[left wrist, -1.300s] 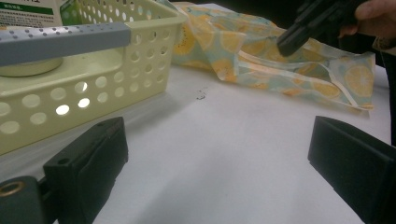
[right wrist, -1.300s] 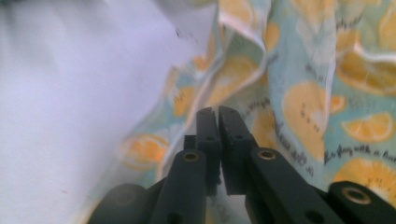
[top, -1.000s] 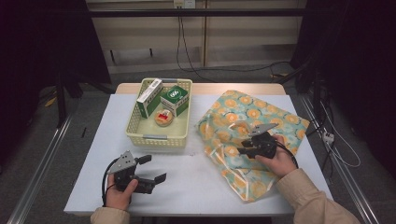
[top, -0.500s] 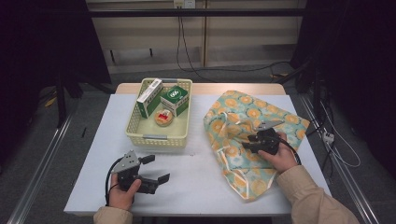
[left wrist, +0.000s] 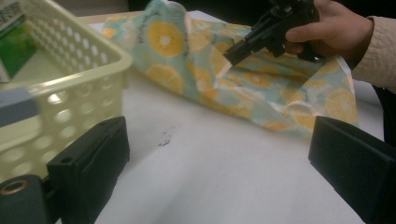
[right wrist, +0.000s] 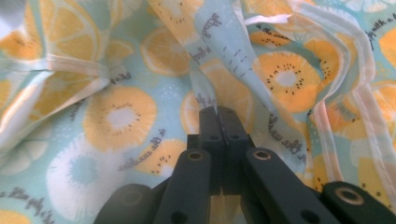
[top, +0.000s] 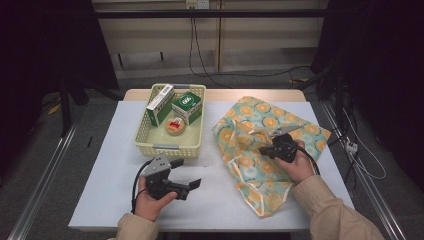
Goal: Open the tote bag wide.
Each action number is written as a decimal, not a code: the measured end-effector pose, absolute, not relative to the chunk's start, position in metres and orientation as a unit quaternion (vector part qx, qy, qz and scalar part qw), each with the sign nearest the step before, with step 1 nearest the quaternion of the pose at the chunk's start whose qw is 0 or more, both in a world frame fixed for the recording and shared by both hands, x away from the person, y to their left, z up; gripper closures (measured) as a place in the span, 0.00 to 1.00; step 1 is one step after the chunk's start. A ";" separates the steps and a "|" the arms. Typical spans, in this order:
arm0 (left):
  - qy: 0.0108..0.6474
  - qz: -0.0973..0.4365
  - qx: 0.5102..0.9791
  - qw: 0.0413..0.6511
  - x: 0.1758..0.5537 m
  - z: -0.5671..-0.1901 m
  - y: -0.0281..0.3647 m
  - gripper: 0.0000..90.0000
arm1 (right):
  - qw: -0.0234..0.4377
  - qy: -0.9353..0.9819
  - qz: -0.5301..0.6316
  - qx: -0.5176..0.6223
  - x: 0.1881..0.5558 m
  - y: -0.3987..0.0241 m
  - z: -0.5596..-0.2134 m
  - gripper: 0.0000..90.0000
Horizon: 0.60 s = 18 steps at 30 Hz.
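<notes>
cloth: teal fabric w/ orange-slice print (top: 270, 145), lying crumpled on right half of the white surface (top: 215, 205); near end trails toward near edge, far end close to far edge. Printed script shows in right gripper view.
right gripper: (top: 263, 149) held in person's right hand (top: 297, 165), over mid part of cloth, pointing left. Jaws just been closing w/ cloth between them; now together, clamped on a raised fold of cloth (right wrist: 219, 70); thin pleat rises from the tips. In left gripper view the same gripper (left wrist: 232, 54) angles down onto the fabric (left wrist: 243, 88).
left gripper: (top: 190, 175) in left hand (top: 150, 197), near-left part of surface, just near of basket, pointing right toward cloth. Jaws wide apart, nothing between them; bare surface betw. them in left gripper view. Well apart from cloth.
basket: pale yellow perforated plastic (top: 170, 147), far-left of cloth, not touching it. Grey label plate on near wall.
basket contents: white/green box (top: 160, 104) leaning at left, green box (top: 187, 106) right of it, small round red/tan item (top: 176, 126) in front; type can't tell.
sleeves: beige, both forearms enter from near edge.
</notes>
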<state>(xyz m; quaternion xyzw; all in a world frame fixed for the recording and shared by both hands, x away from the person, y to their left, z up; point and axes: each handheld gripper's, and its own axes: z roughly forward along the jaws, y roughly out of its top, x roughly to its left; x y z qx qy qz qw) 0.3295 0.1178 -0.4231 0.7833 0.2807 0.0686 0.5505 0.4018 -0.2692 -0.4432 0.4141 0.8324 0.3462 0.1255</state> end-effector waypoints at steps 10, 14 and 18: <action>0.279 0.056 0.795 0.535 0.343 -0.423 0.068 0.34 | 0.113 0.847 0.350 0.385 0.397 -0.242 -0.437 1.00; 0.275 0.051 0.804 0.524 0.351 -0.430 0.050 0.63 | 0.108 0.849 0.344 0.385 0.397 -0.237 -0.438 1.00; 0.266 0.040 0.809 0.522 0.357 -0.435 0.028 0.82 | 0.104 0.848 0.346 0.388 0.398 -0.236 -0.440 1.00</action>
